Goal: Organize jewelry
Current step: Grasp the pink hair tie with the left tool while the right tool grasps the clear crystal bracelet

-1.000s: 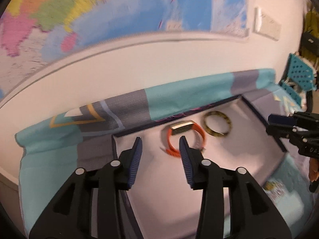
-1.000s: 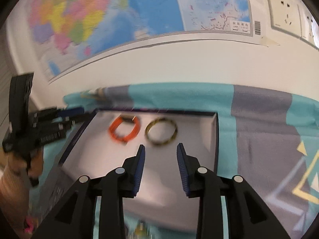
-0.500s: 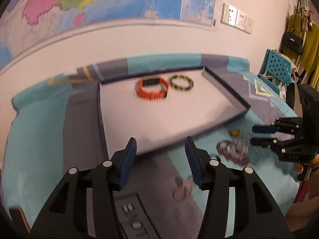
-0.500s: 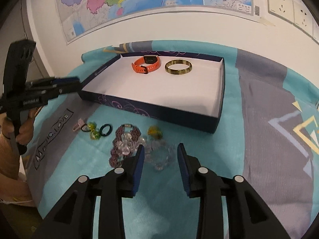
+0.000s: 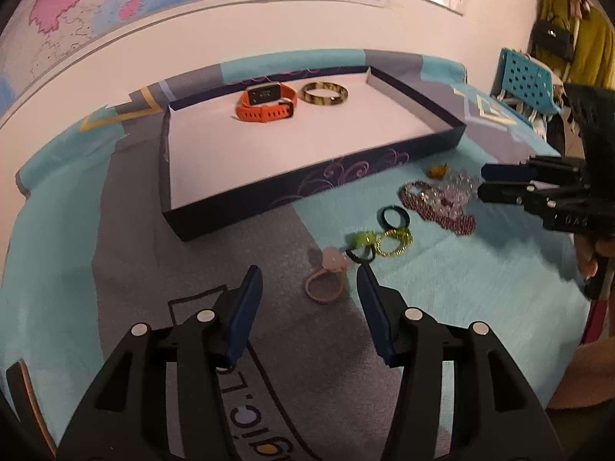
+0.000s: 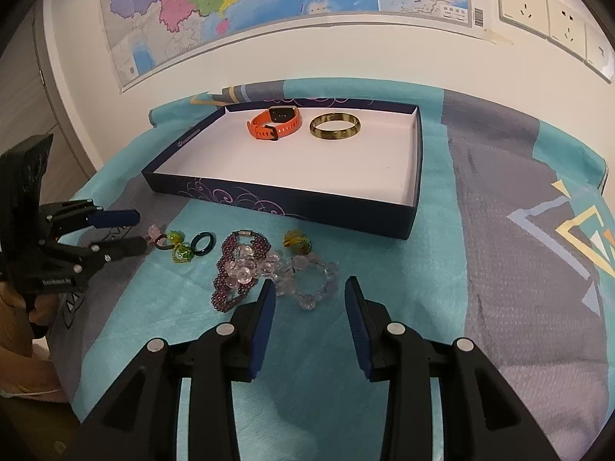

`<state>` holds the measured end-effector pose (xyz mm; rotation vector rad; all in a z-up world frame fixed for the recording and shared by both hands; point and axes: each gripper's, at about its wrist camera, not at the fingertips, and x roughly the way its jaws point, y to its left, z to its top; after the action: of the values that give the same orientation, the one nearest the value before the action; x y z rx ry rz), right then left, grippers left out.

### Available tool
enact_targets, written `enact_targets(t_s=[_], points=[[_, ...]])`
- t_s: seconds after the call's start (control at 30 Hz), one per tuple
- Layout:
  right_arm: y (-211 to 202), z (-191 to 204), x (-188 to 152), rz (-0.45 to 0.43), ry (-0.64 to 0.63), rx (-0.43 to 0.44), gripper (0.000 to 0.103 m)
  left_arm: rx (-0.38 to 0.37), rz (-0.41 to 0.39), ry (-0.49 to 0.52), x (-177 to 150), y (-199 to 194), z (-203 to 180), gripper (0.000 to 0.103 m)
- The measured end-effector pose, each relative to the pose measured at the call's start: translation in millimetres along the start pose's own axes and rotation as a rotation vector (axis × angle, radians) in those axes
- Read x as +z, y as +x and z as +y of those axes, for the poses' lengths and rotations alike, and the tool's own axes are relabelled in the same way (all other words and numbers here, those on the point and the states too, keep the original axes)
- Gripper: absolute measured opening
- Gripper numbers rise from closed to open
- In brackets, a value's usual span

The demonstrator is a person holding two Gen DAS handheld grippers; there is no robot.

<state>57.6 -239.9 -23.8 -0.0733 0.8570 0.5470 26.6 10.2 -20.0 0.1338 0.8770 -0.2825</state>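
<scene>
Cream wall, colourful map (image 6: 238,4), white sockets (image 6: 522,4), perforated teal chair (image 5: 526,80), hanging yellow clothes (image 5: 584,50)

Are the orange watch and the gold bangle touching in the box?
Apart. The right wrist view shows the orange watch and the gold bangle lying side by side with a strip of the box's white floor between them.

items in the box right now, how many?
2. An orange watch and a dark gold bangle, side by side near the far wall of the box. The remaining jewelry lies on the cloth in front.
</scene>
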Motion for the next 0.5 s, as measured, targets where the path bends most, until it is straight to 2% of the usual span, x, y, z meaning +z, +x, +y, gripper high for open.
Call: enact_targets(t_s=[0.07, 0.27, 0.37, 0.43, 0.5], points=[[-0.8, -0.8, -0.2, -0.003, 0.006, -0.007, 0.036, 0.005, 0.022, -0.003, 0.4, 5.4, -0.6, 0.050], [3.0, -3.9, 1.2, 0.015, 0.021, -0.024, 0.039, 0.008, 0.021, -0.001, 6.4, 11.2, -5.1, 0.047], [6.6, -4.4, 4.1, 0.025, 0.026, -0.037, 0.041, 0.021, 0.022, -0.003, 10.0, 13.6, -7.6, 0.037], [9.6, -3.0, 6.0, 0.031, 0.019, -0.029, 0.041, 0.010, 0.020, -0.012, 11.2, 13.6, -8.3, 0.027], [13.0, 0.4, 8.2, 0.036, 0.002, -0.022, 0.043, 0.012, 0.018, -0.012, 11.0, 13.3, -8.9, 0.025]])
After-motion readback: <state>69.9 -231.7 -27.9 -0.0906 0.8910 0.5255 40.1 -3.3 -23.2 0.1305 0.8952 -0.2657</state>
